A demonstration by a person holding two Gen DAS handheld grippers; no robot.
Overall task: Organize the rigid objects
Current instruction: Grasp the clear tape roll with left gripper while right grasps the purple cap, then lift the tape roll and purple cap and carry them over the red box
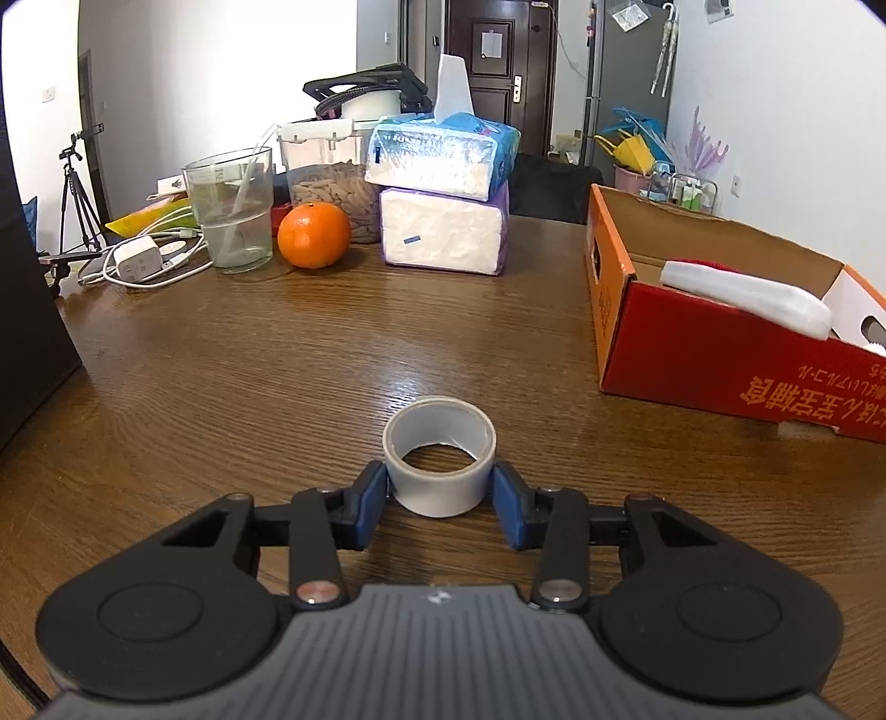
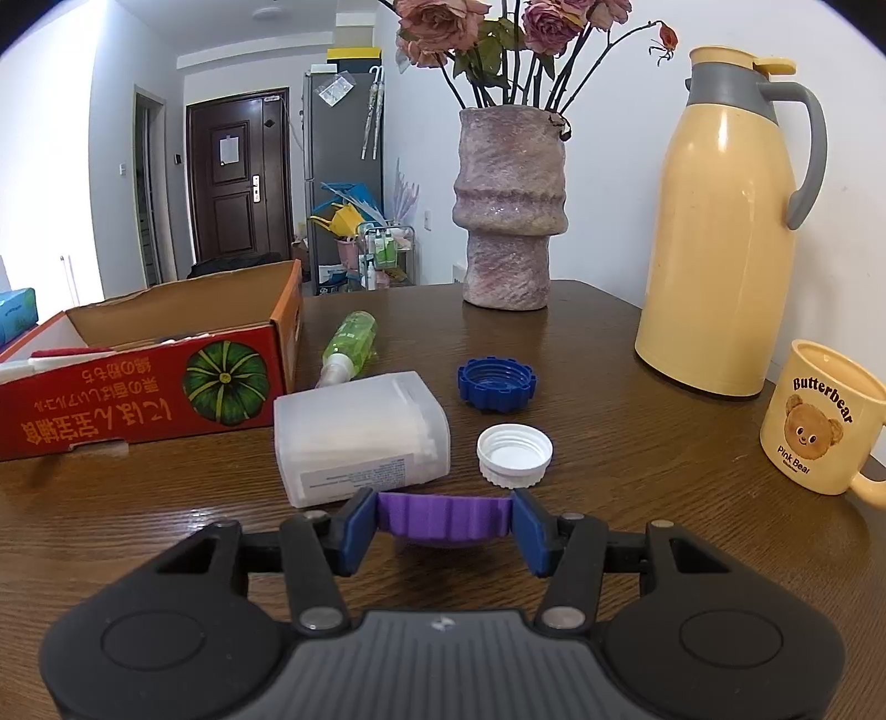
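Grey tape roll [image 1: 439, 471] clamped between the left gripper [image 1: 439, 498] pads (purple cap [image 2: 443, 518] likewise in the right gripper [image 2: 443, 531]).

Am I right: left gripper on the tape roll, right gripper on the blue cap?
Not quite. The right gripper is shut on the purple cap, as the right wrist view shows; the blue cap lies loose on the table. The left gripper is on the tape roll.

I'm in a home, at a wooden desk [image 1: 221, 360] by the entrance door [image 2: 238, 177]. Tissue packs [image 1: 443, 194], an orange [image 1: 314, 234], a vase [image 2: 509, 210] of dried roses, a thermos [image 2: 720, 221] and a bear mug [image 2: 819, 426] crowd it. Umbrellas [image 1: 664, 50] hang near the door.
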